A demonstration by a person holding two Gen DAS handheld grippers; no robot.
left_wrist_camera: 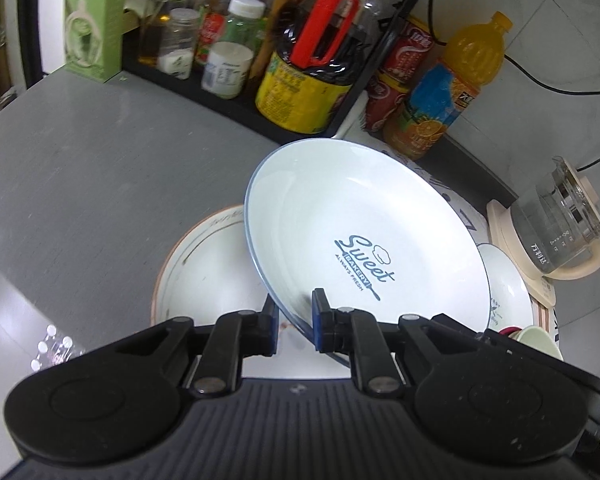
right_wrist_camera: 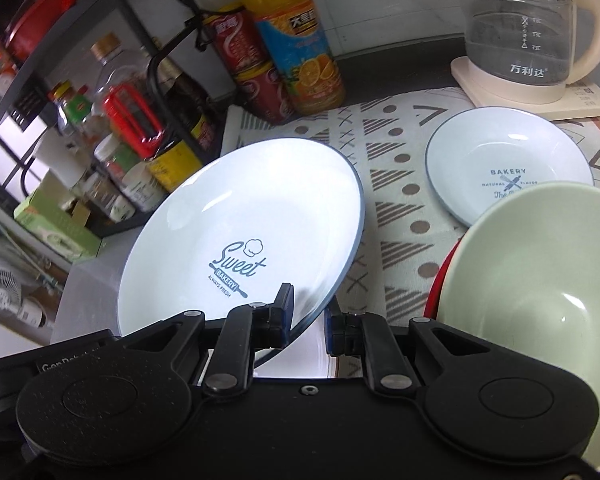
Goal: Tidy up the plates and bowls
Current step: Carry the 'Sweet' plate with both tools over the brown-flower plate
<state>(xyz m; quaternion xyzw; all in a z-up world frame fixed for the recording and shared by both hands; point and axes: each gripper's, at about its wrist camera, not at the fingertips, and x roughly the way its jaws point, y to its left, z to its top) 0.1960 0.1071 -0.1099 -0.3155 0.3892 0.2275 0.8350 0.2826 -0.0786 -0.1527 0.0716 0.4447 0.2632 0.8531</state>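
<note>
A large white "Sweet Bakery" plate (left_wrist_camera: 352,224) with a blue rim is held tilted above the counter; it also shows in the right wrist view (right_wrist_camera: 236,232). My left gripper (left_wrist_camera: 296,320) is shut on its near rim. My right gripper (right_wrist_camera: 308,320) is shut on the same plate's rim from the other side. Below it, a white plate with a brown rim (left_wrist_camera: 204,280) lies flat on the grey counter. A smaller "Bakery" plate (right_wrist_camera: 508,168) lies on the patterned mat. A pale green bowl (right_wrist_camera: 540,280) sits at the right, over something red.
A black rack (left_wrist_camera: 228,92) with bottles and jars stands at the back. An orange juice bottle (right_wrist_camera: 296,40) and red cans (right_wrist_camera: 252,76) stand beside it. A glass kettle (right_wrist_camera: 520,28) on a cream base stands at the far right. A green box (left_wrist_camera: 96,20) stands at the far left.
</note>
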